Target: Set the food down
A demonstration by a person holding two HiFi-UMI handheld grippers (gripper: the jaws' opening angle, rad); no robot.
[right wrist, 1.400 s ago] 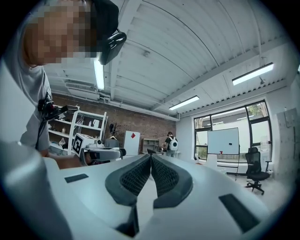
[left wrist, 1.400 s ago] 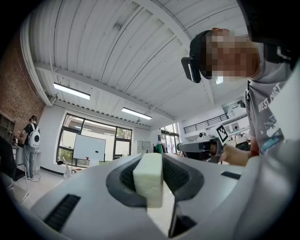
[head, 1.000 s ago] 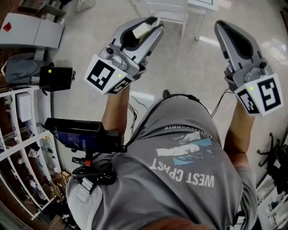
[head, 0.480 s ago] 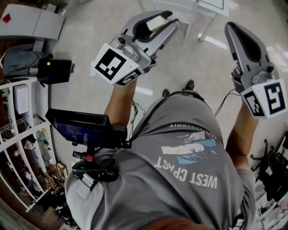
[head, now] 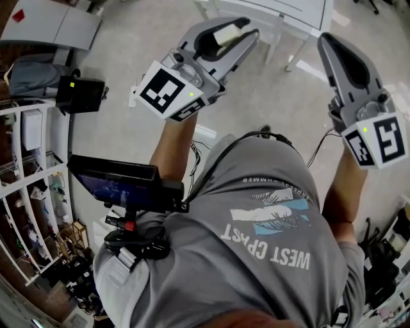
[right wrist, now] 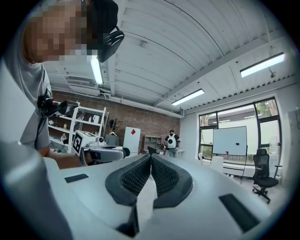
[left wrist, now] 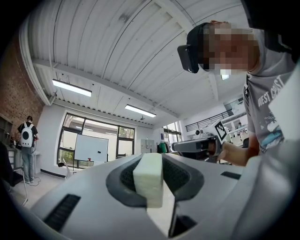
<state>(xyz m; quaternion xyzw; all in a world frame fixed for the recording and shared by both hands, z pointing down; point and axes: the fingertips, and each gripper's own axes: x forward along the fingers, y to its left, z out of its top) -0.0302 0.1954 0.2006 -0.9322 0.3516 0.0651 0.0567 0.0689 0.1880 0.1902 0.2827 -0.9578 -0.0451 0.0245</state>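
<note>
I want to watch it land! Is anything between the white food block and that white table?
Nothing I can see. The left gripper holds the white food block up in the air, and only floor shows between it and the white table ahead.

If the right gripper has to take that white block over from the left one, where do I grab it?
Probably the part of the white rectangular food block that stands clear of the left gripper, approached from that open side. Its faces look flat and parallel, so close the jaws across two opposite flat faces. The right gripper is shut now; open it first.
</note>
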